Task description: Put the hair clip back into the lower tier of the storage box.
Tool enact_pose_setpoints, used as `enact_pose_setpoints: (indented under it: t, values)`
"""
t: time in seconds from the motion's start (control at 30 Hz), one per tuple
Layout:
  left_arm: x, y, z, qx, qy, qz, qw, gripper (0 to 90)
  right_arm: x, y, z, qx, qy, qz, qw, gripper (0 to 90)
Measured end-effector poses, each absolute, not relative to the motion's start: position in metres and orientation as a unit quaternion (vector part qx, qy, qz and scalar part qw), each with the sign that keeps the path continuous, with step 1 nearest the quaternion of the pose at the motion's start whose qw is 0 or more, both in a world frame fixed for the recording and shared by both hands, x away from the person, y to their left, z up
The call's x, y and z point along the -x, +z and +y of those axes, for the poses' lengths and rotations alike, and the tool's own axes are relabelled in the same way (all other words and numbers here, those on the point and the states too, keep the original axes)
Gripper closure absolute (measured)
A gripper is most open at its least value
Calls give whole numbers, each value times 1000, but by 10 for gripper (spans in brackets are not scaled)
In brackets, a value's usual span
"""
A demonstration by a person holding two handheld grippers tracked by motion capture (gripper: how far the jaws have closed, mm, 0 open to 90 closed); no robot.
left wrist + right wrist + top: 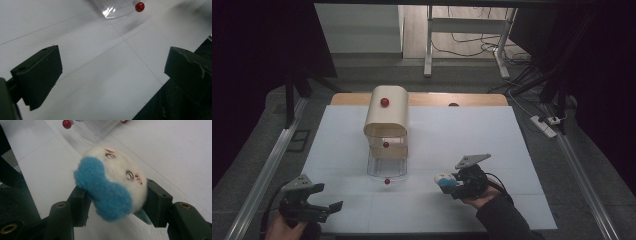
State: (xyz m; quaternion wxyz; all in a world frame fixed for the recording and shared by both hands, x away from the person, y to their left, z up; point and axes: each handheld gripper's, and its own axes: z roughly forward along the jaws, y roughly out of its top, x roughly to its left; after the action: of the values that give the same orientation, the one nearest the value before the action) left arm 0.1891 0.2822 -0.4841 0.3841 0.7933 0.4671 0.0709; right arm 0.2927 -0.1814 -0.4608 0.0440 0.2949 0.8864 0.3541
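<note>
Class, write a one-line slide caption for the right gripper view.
Right gripper clamps a white plush toy with a blue bow above the white table.

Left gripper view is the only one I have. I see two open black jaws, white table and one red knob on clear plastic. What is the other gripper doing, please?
Observer: The right gripper is shut on a small plush toy, white with a blue bow.
Operator: Is the toy lifted or on the table?
Observer: I cannot tell; in the high view it sits right of the clear drawer, apart from it.
Operator: What does my red knob belong to?
Observer: That knob is on the clear drawer, pulled out from the bottom of a beige cabinet with a rounded top.
Operator: Are there more knobs?
Observer: Yes, one on the rounded top and one on the middle level.
</note>
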Motion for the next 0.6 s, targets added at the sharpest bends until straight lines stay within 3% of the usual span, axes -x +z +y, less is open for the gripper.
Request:
enact_pose_setpoints:
  t: [0.6]
  values:
    - [-190,-484,282,-794,69,467,384,17,-301,-451,-151,-257,376,890,35,434]
